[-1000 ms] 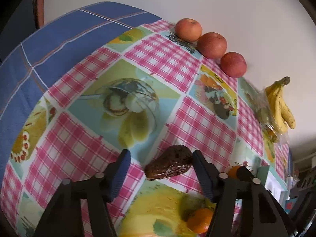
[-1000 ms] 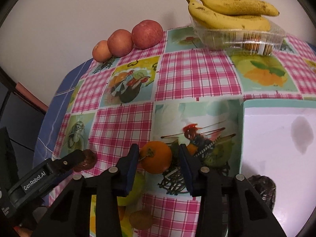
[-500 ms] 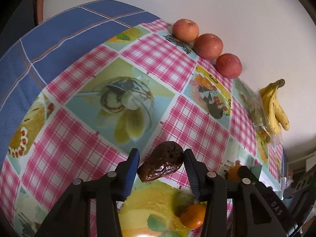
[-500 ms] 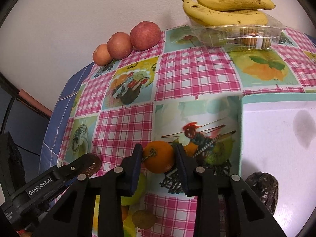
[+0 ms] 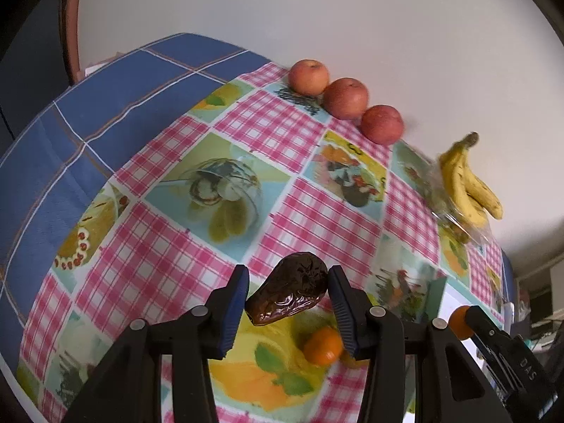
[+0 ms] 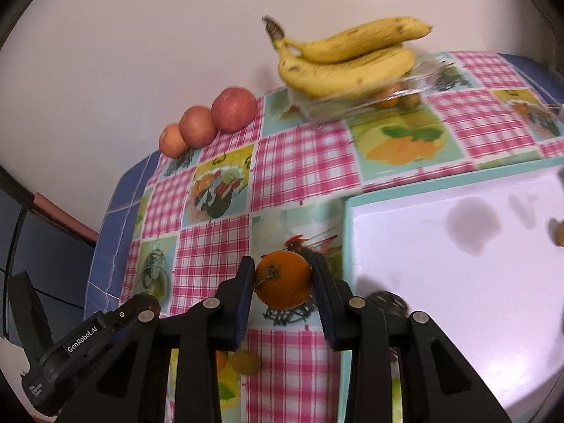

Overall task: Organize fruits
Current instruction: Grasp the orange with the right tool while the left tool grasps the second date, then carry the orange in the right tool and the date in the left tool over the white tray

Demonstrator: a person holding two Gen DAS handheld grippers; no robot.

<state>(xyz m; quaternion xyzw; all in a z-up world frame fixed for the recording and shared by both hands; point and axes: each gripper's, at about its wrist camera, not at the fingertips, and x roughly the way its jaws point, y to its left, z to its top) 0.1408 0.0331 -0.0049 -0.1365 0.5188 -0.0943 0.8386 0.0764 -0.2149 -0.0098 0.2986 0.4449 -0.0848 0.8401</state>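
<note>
Pinching a dark, wrinkled date (image 5: 289, 289) between its blue pads, the left tool (image 5: 288, 301) holds the fruit lifted above the checked surface (image 5: 169, 253); the date sits tilted, its narrow end low toward seven o'clock; beneath it, toward five o'clock, a small orange (image 5: 322, 346) lies on a yellow printed square of the cloth. The right tool (image 6: 282, 287) is clamped on another orange (image 6: 283, 279), both pads touching its sides, its stem facing the camera; just beside it at three o'clock lies a white tray (image 6: 440, 282) with a teal rim, and a second dark date (image 6: 389, 304) shows near the tray's near edge, partly hidden behind the tool's finger. At the far edge of the surface, against the wall, three apples (image 6: 208, 121) stand in a touching row toward eleven o'clock in the right wrist view; a bunch of bananas (image 6: 347, 57) rests on top of a clear plastic box (image 6: 366, 100) at about one o'clock, well apart from the apples; small fruits show blurred inside the box.
</note>
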